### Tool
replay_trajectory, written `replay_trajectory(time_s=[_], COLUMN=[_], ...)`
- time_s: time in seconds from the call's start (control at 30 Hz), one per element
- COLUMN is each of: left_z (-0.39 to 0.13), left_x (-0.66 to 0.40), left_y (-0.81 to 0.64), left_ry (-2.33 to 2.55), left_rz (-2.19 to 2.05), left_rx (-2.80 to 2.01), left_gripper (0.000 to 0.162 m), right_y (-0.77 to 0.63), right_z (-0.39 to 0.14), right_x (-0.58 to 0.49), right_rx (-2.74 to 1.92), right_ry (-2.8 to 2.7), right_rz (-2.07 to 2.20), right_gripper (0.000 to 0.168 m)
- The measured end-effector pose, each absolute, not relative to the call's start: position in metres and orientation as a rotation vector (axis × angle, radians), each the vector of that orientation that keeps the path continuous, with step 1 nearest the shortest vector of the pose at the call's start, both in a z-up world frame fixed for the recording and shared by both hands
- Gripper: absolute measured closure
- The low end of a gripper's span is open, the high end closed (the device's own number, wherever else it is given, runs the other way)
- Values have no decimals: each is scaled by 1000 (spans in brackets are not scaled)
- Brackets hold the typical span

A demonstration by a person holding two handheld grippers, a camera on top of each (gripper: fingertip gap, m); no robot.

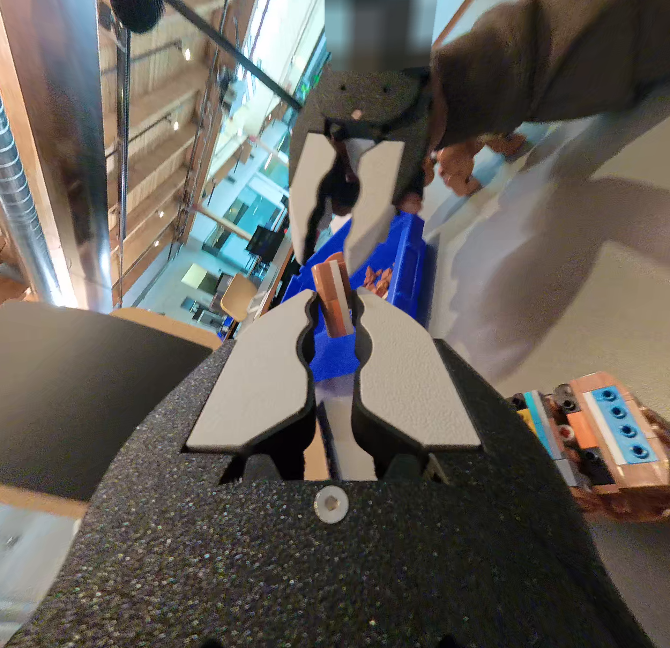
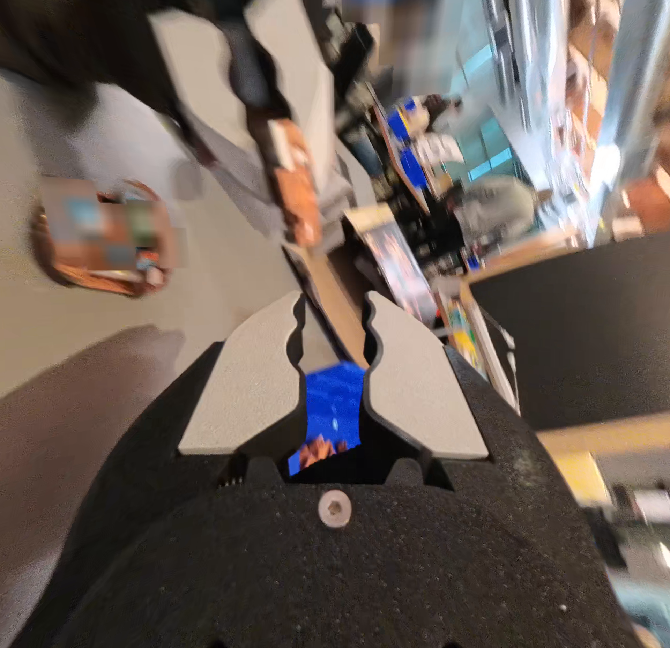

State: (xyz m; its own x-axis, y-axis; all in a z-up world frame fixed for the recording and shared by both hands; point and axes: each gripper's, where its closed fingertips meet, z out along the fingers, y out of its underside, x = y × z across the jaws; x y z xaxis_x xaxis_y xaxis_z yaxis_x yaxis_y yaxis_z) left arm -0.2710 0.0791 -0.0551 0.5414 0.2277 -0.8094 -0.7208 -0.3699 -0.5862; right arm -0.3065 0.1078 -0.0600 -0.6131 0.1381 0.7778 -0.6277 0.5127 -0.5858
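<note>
The left gripper (image 1: 333,300) jaws grasp a brown-and-white brick piece (image 1: 333,297) above the blue bin (image 1: 406,253) on the desk (image 1: 580,304), while the right gripper (image 2: 333,304) jaws stand released, empty, facing it.

The room was big and bright. A pale grey surface (image 1: 598,304) lay under soft light with shadows on it. Tall windows (image 1: 275,50) let in daylight, and small round lamps (image 1: 187,53) shone on a wooden wall (image 1: 159,97). A shiny metal post (image 1: 72,159) stood at the side, next to a ribbed silver pipe (image 1: 21,210). Farther off were a light wooden chair (image 1: 237,297) and a dark screen (image 1: 264,239). In the right wrist view, the far side of the room was blurred, with a black panel (image 2: 580,322) near wooden edges.
</note>
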Motion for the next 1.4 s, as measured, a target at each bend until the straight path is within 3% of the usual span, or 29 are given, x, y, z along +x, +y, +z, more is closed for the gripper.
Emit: replay_trajectory(time_s=[0.73,1.4], left_z=[-58,-52], left_x=[-229,-234], left_y=[85,82], left_ry=[603,738], left_rz=[808,1233], left_rx=[-1606,-1613], left_gripper=[145,145], right_y=[81,79], right_z=[-56,-51], right_x=[-228,-235], right_rx=[638,385], right_ry=[-2113,-2337], right_rz=[1659,2102], right_gripper=[153,150])
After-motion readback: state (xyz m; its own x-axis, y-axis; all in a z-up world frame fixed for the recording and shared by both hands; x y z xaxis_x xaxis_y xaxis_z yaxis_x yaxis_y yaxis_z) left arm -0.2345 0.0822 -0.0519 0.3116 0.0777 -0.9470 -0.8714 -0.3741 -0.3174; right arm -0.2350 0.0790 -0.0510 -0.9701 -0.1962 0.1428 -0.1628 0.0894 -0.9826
